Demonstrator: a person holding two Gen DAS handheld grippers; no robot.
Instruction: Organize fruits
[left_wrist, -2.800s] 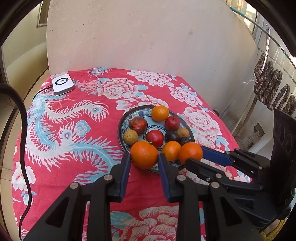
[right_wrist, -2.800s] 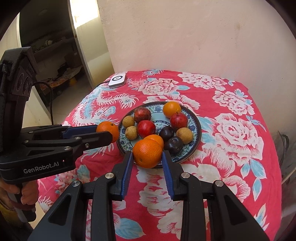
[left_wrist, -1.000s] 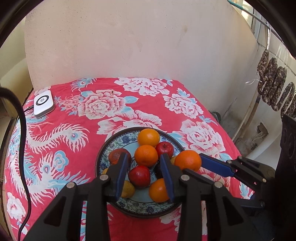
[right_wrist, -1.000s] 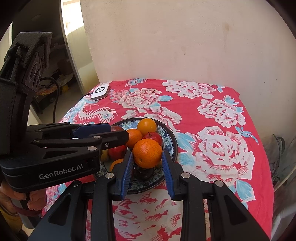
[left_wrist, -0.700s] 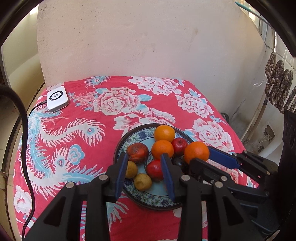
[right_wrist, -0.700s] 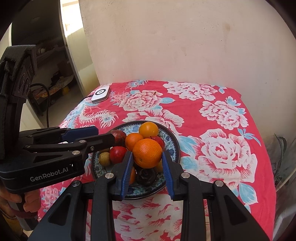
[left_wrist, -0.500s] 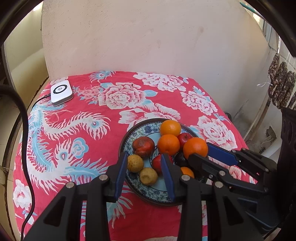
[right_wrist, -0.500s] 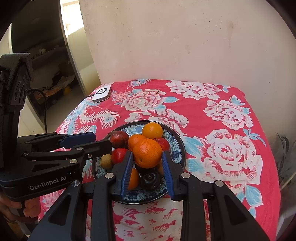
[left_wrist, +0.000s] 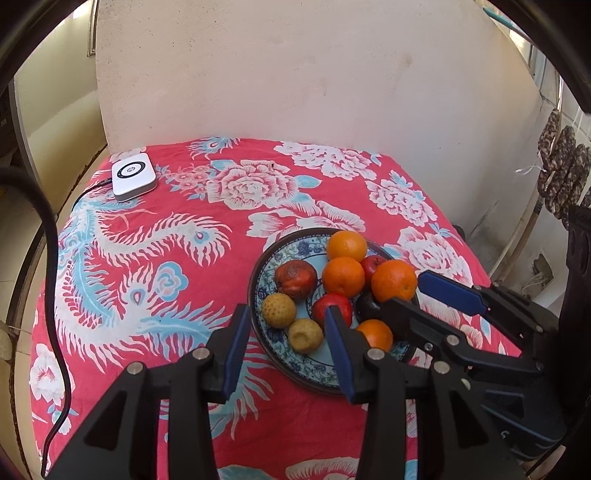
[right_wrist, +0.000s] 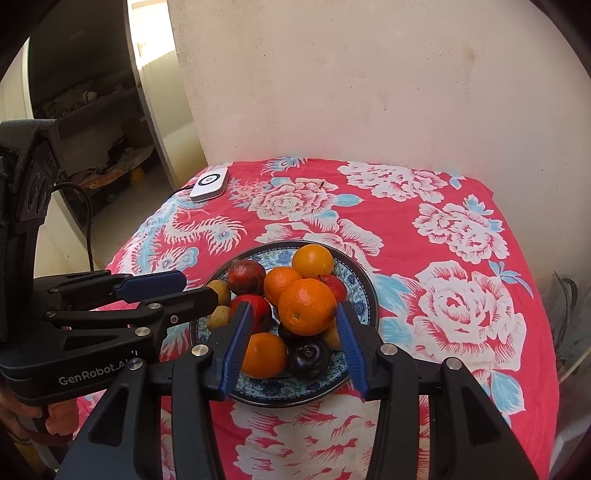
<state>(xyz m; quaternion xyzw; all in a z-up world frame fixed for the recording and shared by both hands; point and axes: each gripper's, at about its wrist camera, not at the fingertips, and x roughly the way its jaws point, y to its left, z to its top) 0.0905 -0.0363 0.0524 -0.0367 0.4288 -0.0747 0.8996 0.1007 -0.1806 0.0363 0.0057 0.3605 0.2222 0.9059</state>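
Observation:
A blue patterned plate holds several fruits: oranges, red apples, dark plums and small yellow-brown fruits. My left gripper is open and empty at the plate's near left rim. My right gripper has its jaws a little wider than a large orange that rests on top of the pile; whether the pads still touch it is unclear. A smaller orange and a dark plum lie below it.
The table has a red floral cloth. A white device with a black cable sits at the far left corner. A plaster wall stands behind the table. An open doorway is on the left.
My left gripper let go of its orange on the plate and drew back to the left. My right gripper carried the large orange over the plate and its jaws have opened wider around it.

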